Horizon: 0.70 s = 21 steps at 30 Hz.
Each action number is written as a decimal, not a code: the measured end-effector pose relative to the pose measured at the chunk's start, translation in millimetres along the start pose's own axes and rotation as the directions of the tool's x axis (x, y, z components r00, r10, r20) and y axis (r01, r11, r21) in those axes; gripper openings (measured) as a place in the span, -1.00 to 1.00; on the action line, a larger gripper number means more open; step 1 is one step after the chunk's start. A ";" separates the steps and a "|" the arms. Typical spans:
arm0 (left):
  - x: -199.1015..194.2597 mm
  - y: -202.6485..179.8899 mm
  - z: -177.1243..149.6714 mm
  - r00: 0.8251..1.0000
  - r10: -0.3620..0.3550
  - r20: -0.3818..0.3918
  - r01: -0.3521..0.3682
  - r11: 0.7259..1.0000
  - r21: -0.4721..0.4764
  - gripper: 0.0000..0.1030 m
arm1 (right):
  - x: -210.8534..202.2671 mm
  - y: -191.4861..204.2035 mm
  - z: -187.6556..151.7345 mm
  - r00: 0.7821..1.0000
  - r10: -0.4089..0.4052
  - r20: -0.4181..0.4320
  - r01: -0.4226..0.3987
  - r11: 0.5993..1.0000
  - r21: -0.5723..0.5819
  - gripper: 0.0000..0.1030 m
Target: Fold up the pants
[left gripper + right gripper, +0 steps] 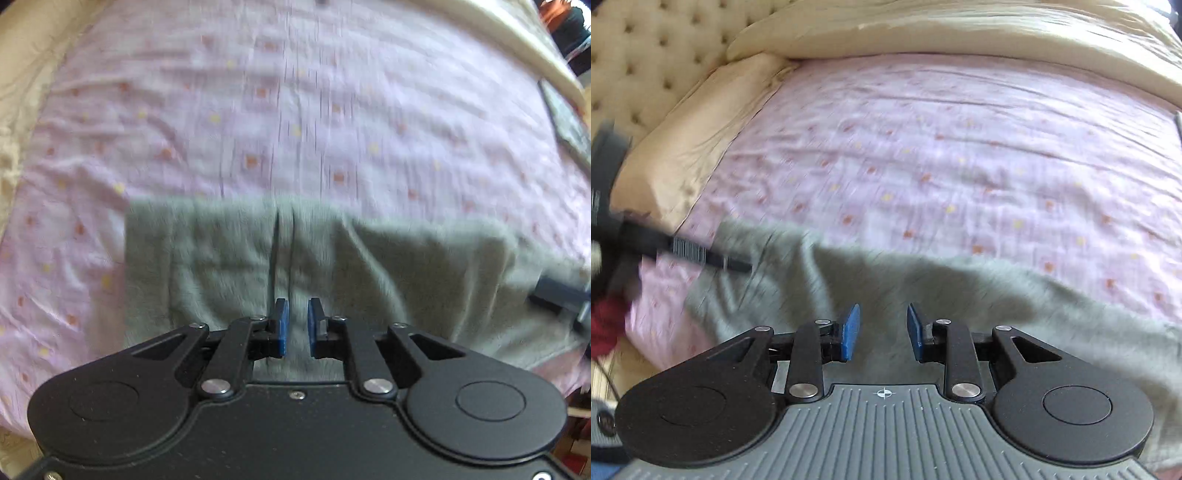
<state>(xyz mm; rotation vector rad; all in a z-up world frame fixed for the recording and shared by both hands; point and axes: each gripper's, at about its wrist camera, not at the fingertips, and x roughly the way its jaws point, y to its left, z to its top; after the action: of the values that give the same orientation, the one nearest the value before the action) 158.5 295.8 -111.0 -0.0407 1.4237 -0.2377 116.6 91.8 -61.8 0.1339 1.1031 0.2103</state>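
Lying flat on the bed, the grey-green pants [314,266] show a soft, slightly fuzzy knit, folded into a broad rectangle with a straight far edge and a narrow crease running from 12 o'clock down toward the left tongs [296,326]. Those tongs hang just above the cloth at 6 o'clock of the left wrist view, their blue ribbed pads [282,328] a narrow gap apart with only bare fabric showing behind the gap, gripping nothing. In the right wrist view the right tongs [882,330] stand wider apart, likewise empty over the pants [886,280], whose edge here slopes from 10 o'clock down to 3 o'clock in loose rumples. Both tongs are matte black plastic linkages with round silver pivots; the right one carries a grey ribbed housing. Beneath the pants spreads a crinkled lilac bedsheet [258,110] dotted with small red and yellow squares. Cream pillows [923,33] lie along 12 o'clock, and a button-tufted beige headboard [646,55] fills 10 o'clock. Motion blur softens everything, so the dark bar at 9 o'clock is probably the other tool.
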 end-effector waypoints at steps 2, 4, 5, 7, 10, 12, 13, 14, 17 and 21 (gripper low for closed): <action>19.3 4.0 -16.3 0.997 0.028 -0.074 -0.029 1.000 -0.012 -0.65 | 11.3 -12.3 15.6 1.000 -0.011 0.000 0.011 1.000 -0.007 -0.46; 39.3 13.6 -37.7 0.985 0.071 -0.155 -0.078 0.996 -0.035 -0.65 | 25.9 -20.5 29.7 1.000 -0.013 -0.011 0.013 0.999 -0.036 -0.46; 40.6 18.1 -45.7 0.987 0.065 -0.148 -0.073 0.996 -0.054 -0.65 | 35.0 -22.1 35.8 1.000 -0.009 -0.021 0.008 0.999 -0.052 -0.46; 35.1 21.5 -51.6 0.990 0.057 -0.128 -0.066 0.996 -0.068 -0.64 | 54.0 -22.0 44.9 0.999 -0.002 -0.047 -0.002 0.996 -0.084 -0.46; 24.9 23.7 -49.0 0.990 0.072 -0.125 -0.084 0.992 -0.092 -0.67 | 79.0 -20.2 43.3 0.994 0.004 -0.108 -0.016 0.994 -0.111 -0.46; 7.5 22.6 -42.6 0.994 0.090 -0.067 -0.096 0.990 -0.099 -0.68 | 91.0 -18.4 31.3 0.984 0.036 -0.175 -0.057 0.992 -0.115 -0.46; -2.3 21.6 -38.0 0.996 0.087 -0.028 -0.090 0.991 -0.102 -0.68 | 91.3 -15.5 19.2 0.977 0.045 -0.208 -0.073 0.989 -0.129 -0.45; -12.7 20.3 -31.0 0.996 0.083 0.014 -0.081 0.991 -0.106 -0.67 | 92.1 -12.6 8.9 0.973 0.053 -0.226 -0.087 0.986 -0.144 -0.44; -26.0 16.1 -4.0 0.992 0.081 0.092 -0.069 0.990 -0.127 -0.65 | 90.4 -4.3 -20.9 0.962 0.067 -0.264 -0.118 0.976 -0.183 -0.43; -15.7 0.0 42.1 0.986 0.088 0.141 -0.069 0.989 -0.130 -0.49 | 88.0 -0.7 -31.3 0.968 0.054 -0.245 -0.105 0.974 -0.202 -0.42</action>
<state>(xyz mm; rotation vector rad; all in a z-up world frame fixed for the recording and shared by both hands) 197.9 293.9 -89.4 -0.1025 1.2897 -0.0781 126.8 111.9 -152.5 -0.0405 1.3074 0.4246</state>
